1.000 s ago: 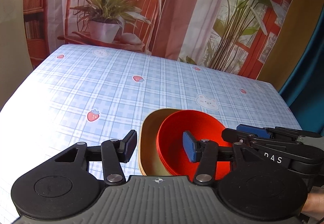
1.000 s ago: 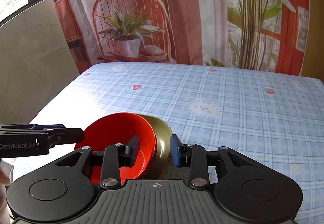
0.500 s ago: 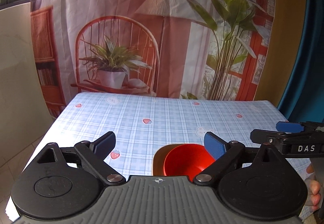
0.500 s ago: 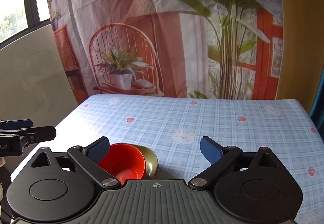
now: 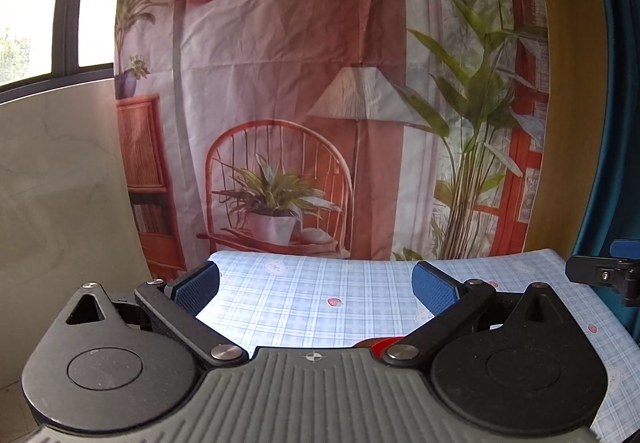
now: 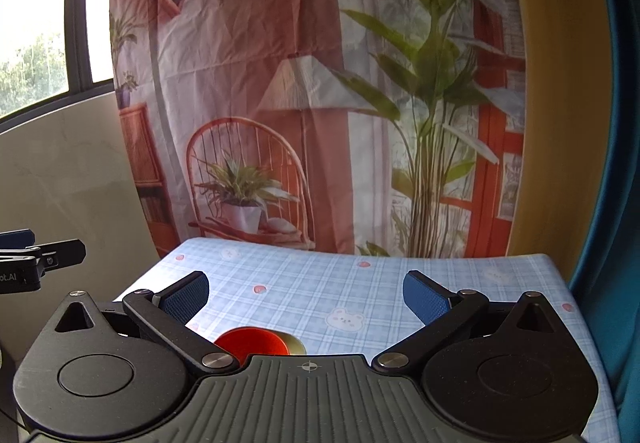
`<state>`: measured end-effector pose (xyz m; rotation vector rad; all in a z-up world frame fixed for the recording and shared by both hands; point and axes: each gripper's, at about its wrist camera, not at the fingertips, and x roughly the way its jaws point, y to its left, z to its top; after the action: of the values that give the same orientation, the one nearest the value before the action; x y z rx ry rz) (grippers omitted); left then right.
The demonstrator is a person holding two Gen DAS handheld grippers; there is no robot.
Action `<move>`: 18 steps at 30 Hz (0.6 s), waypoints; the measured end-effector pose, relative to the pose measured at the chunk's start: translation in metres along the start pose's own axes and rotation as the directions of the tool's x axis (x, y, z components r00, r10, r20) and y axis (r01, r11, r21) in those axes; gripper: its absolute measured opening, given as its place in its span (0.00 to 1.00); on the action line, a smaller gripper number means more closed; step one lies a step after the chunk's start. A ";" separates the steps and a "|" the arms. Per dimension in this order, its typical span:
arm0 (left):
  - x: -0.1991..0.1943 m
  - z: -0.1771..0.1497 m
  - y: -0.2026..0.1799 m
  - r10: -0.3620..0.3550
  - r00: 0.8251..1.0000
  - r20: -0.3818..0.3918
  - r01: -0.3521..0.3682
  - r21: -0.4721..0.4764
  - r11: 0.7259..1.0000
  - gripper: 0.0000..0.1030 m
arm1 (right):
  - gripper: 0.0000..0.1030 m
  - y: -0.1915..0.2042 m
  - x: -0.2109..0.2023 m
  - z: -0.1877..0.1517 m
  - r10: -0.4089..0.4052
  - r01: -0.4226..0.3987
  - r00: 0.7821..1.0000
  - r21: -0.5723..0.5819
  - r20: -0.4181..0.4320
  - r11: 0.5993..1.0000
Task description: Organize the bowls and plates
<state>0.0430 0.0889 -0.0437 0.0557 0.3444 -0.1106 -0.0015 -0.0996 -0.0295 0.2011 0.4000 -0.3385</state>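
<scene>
Your left gripper (image 5: pixel 316 285) has its jaws spread wide with nothing between the blue pads (image 5: pixel 198 287) but bare cloth. Your right gripper (image 6: pixel 306 293) is spread just as wide and also holds nothing.

Take the red bowl (image 6: pixel 251 341) as your mark. It sits nested in the olive-gold bowl (image 6: pixel 294 343), whose rim shows just to its right, and both lie close under your right gripper's body, a little left of its centre line, below and short of the pads. In the left wrist view only a sliver of the red bowl (image 5: pixel 380 343) peeks out beside the right finger's link, low and right of centre.

Beyond the bowls, the blue checked tablecloth (image 6: pixel 360 295) runs bare to the far edge, which meets the printed backdrop (image 6: pixel 280 103). Left of the bowls the table edge is near, with the pale wall (image 6: pixel 60 183) beyond. Right of them the cloth stretches wide to the edge by the teal curtain (image 6: pixel 616 203).
</scene>
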 end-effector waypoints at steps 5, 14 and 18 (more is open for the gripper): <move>-0.030 0.007 0.007 0.008 1.000 0.007 -0.008 -0.026 1.000 1.00 | 1.00 0.006 -0.032 0.007 -0.057 0.057 0.998 0.001 0.026 0.998; -0.063 0.011 -0.003 0.024 0.999 0.035 -0.025 0.017 1.000 1.00 | 1.00 0.016 -0.068 0.004 -0.110 0.111 0.993 -0.008 0.041 0.994; -0.066 0.010 -0.005 0.024 0.999 0.028 -0.024 0.008 1.000 1.00 | 1.00 0.021 -0.073 0.001 -0.105 0.105 0.994 -0.010 0.032 0.994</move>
<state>-0.0159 0.0895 -0.0126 0.0668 0.3157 -0.0890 -0.0566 -0.0603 0.0045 0.1630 0.3824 -0.4420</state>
